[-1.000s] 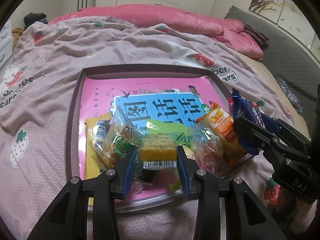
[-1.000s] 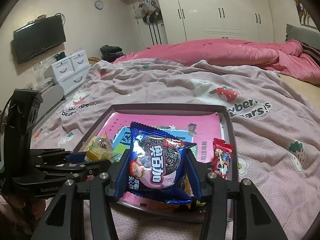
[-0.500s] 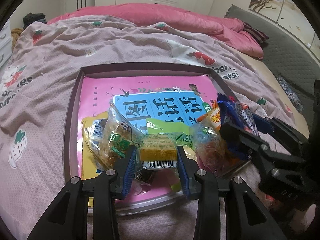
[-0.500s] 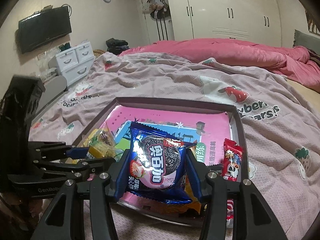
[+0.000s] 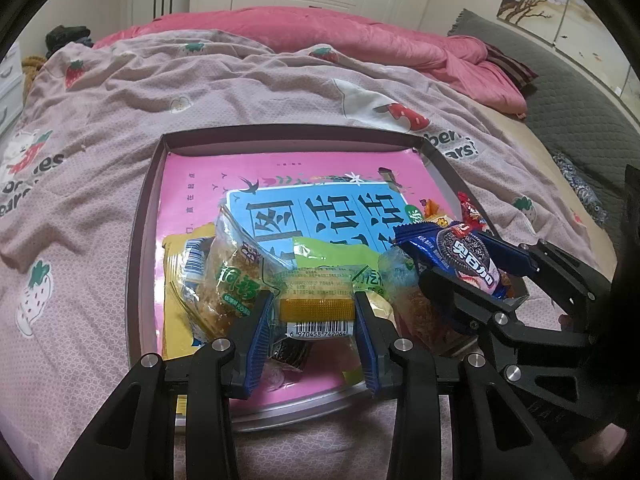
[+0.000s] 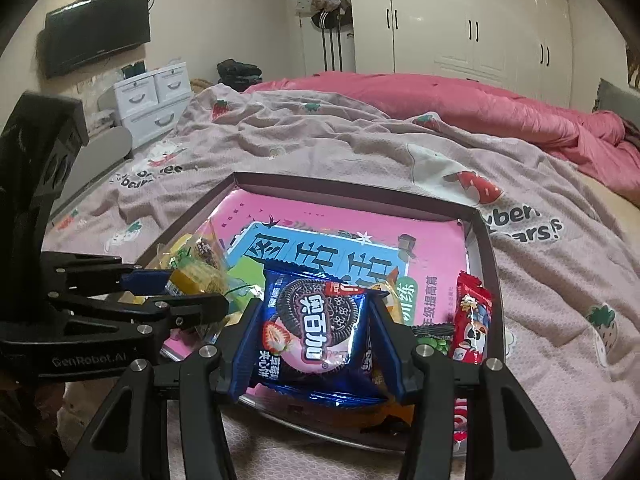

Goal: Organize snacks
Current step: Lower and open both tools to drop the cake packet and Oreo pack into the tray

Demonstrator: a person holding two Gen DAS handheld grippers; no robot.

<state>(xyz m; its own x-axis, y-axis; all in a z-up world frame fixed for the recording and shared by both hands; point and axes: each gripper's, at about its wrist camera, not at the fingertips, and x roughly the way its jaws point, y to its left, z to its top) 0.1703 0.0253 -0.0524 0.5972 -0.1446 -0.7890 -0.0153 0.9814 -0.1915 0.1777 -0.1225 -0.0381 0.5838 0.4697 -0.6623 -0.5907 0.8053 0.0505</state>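
Observation:
A shallow dark-rimmed tray (image 5: 288, 134) (image 6: 486, 240) lies on the bed with a pink and blue book (image 5: 320, 216) (image 6: 320, 248) as its floor. My left gripper (image 5: 314, 316) (image 6: 192, 286) is shut on a small yellow-and-clear snack packet (image 5: 318, 308) with a barcode, held over the tray's near edge. My right gripper (image 6: 312, 334) (image 5: 460, 268) is shut on a blue cookie pack (image 6: 316, 320) (image 5: 456, 258) above the tray's near right corner. Several loose snack bags (image 5: 228, 280) lie heaped at the tray's near side. A red candy packet (image 6: 470, 320) rests by the right rim.
A mauve strawberry-print blanket (image 5: 120, 120) covers the bed, with a pink duvet (image 5: 340, 36) bunched at the far side. White wardrobes (image 6: 480, 20), a drawer unit (image 6: 154, 100) and a wall television (image 6: 96, 28) stand beyond the bed.
The right gripper with the blue cookie pack has shifted leftward over the tray's right corner and rolled slightly. The left gripper and its packet have stayed put.

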